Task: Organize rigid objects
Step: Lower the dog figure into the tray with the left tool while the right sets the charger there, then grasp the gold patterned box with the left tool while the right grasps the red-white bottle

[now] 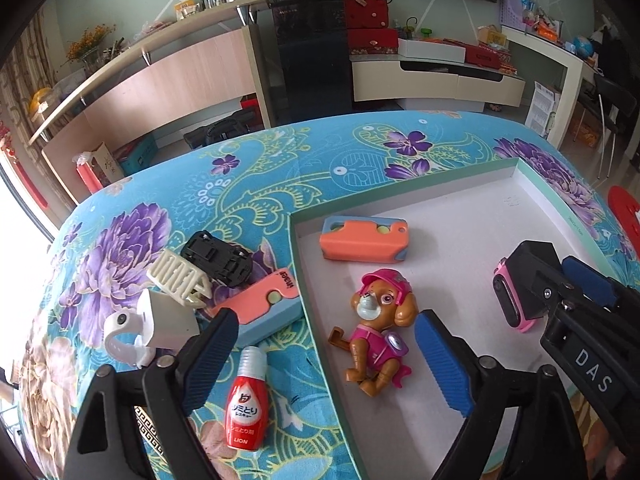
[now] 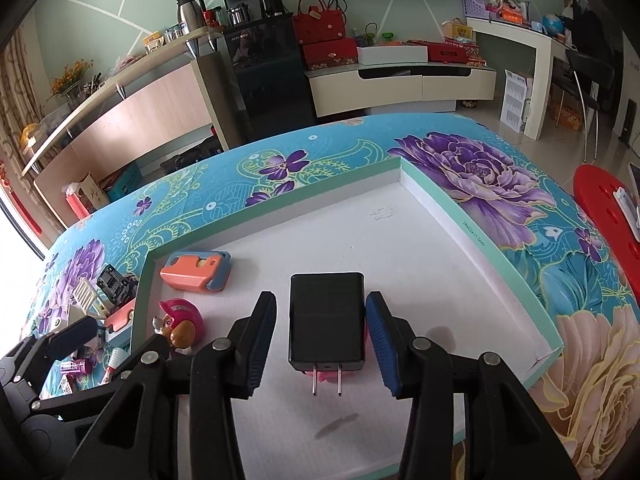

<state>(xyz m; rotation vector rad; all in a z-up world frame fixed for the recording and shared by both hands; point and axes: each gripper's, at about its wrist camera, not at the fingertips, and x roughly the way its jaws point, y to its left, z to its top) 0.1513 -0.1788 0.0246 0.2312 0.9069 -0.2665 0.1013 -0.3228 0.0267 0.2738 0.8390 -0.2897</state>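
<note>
While my right fingers [image 2: 320, 344] are standing apart on either side of the charger [image 2: 327, 322] in the box [image 2: 436, 184], not pressing it, it could tip off the pink thing underneath. My left fingers [image 1: 326, 364] are hanging wide open and empty, one over the pup [image 1: 378, 328] (a careless swing could knock it). I am not making out what that pink thing is; the bottle [image 1: 244, 408] and other bits are waiting on the table [image 1: 256, 184].
</note>
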